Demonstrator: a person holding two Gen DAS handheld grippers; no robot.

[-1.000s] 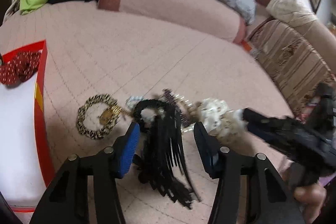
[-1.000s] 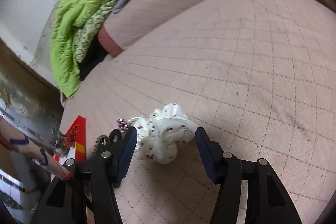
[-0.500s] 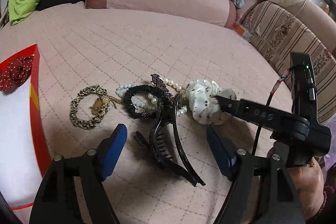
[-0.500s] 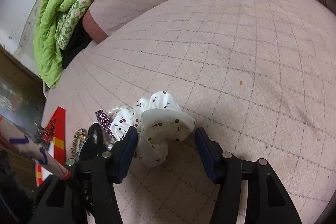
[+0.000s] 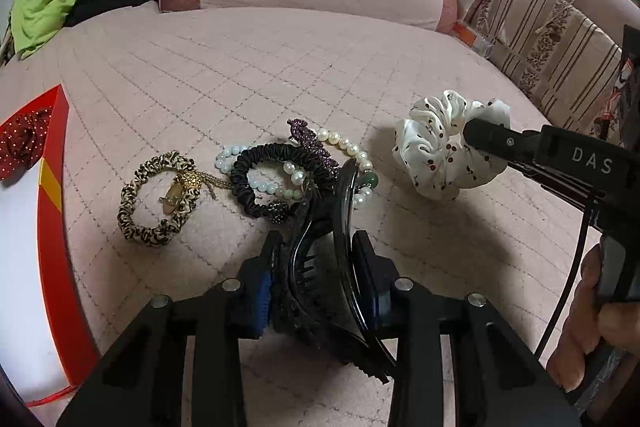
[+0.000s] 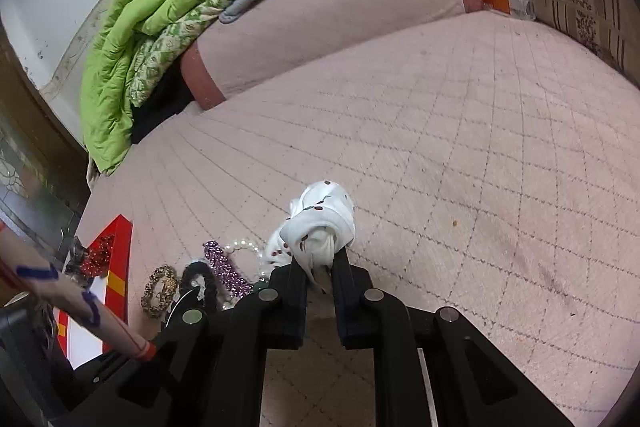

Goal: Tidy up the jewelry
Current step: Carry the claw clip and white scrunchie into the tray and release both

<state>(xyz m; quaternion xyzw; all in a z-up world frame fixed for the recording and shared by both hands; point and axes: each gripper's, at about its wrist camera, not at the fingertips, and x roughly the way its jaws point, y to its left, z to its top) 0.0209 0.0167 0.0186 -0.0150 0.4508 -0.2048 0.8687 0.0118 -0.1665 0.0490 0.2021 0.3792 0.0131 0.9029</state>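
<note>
On a quilted pink bed, the right gripper (image 6: 320,269) was clamped on a white cherry-print scrunchie (image 6: 320,227), while the left gripper's (image 5: 316,269) jaws were closing around a black claw hair clip (image 5: 320,259) beside tangled bracelets.

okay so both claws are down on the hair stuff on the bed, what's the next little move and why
Probably lift the right claw a little: it is pinched shut on the white cherry scrunchie, which already sits apart from the tangled pile. The left claw is closing around the black hair clip, whose tip overlaps the pearl bracelet, so it should wait.
</note>
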